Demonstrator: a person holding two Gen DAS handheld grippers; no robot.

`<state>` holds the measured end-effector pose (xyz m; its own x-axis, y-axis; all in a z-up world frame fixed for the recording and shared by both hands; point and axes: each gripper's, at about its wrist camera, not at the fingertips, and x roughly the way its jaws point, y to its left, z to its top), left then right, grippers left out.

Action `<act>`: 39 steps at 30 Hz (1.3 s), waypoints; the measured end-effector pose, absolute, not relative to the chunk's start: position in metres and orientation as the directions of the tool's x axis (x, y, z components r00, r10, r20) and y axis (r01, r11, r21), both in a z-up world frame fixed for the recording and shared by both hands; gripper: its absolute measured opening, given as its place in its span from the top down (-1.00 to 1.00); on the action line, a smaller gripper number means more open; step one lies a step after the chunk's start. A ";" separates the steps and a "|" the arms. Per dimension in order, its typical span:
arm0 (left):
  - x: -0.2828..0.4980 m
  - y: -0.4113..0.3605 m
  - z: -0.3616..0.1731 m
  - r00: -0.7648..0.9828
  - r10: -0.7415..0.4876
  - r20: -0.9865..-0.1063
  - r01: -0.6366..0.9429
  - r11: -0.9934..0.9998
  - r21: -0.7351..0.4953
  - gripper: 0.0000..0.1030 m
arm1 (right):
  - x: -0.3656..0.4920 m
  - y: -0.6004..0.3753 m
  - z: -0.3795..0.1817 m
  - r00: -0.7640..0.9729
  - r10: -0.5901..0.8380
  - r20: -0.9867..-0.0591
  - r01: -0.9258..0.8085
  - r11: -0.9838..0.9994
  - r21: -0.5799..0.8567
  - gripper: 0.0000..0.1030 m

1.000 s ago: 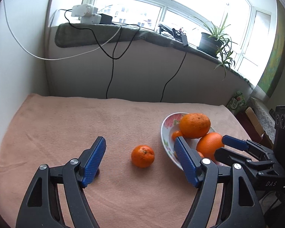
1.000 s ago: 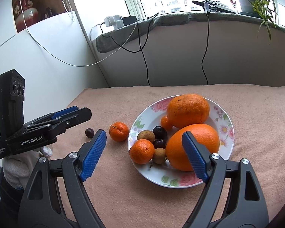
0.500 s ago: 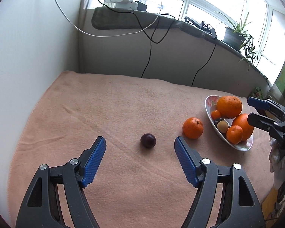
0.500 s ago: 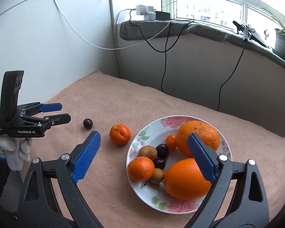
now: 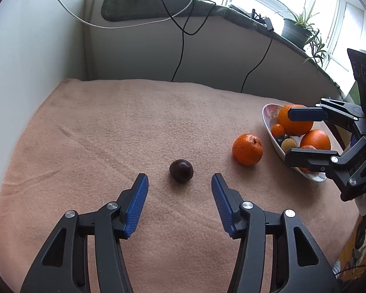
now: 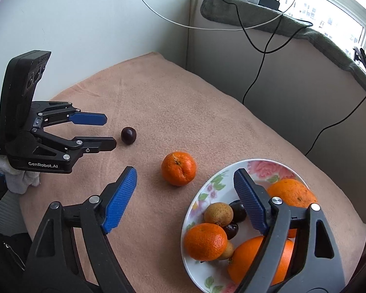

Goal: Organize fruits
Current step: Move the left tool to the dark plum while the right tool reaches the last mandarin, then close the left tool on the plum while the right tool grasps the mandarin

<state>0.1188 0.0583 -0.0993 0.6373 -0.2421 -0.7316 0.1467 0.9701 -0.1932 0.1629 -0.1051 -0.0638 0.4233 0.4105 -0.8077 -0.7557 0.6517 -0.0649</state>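
Observation:
A dark plum (image 5: pixel 181 170) lies on the pink cloth, just beyond and between the fingertips of my open, empty left gripper (image 5: pixel 179 183). It also shows in the right wrist view (image 6: pixel 128 135), in front of the left gripper (image 6: pixel 107 131). A loose mandarin (image 5: pixel 247 149) (image 6: pixel 178 168) lies between the plum and a flowered plate (image 6: pixel 214 180) (image 5: pixel 268 114) that holds oranges, mandarins, brown fruits and dark plums. My right gripper (image 6: pixel 185 183) is open and empty above the plate's left rim; it also shows in the left wrist view (image 5: pixel 305 134).
The pink cloth (image 5: pixel 109 127) covers the table up to a white wall on the left and a grey ledge behind. Cables (image 5: pixel 180 39) hang from the ledge. A potted plant (image 5: pixel 297 29) stands on the sill. The table's right edge drops off past the plate.
My left gripper swung left from the mandarin and plate and closed in on the plum, which is now centred before its fingers. The right gripper turned left and drew nearer to the plate.

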 end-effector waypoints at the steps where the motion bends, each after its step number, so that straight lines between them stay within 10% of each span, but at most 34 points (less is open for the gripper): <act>1: 0.121 0.057 -0.100 0.635 -0.241 -0.734 0.149 0.970 -0.190 -0.02 | 0.165 -0.103 -0.066 0.418 0.407 -0.812 -0.759 0.648 -0.065 -0.62; 25: 0.149 0.048 -0.114 0.584 -0.235 -0.777 0.167 0.972 -0.168 0.36 | 0.187 -0.069 -0.103 0.329 0.336 -0.883 -0.815 0.573 -0.086 0.17; 39: 0.142 0.048 -0.111 0.598 -0.234 -0.767 0.157 0.972 -0.175 0.55 | 0.180 -0.079 -0.095 0.346 0.365 -0.864 -0.796 0.601 -0.065 0.19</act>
<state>0.1424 0.0483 -0.1110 0.5979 -0.2343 -0.7666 0.1567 0.9721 -0.1748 0.1804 -0.0791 -0.0952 0.3463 0.3648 -0.8643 -0.7964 0.6012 -0.0654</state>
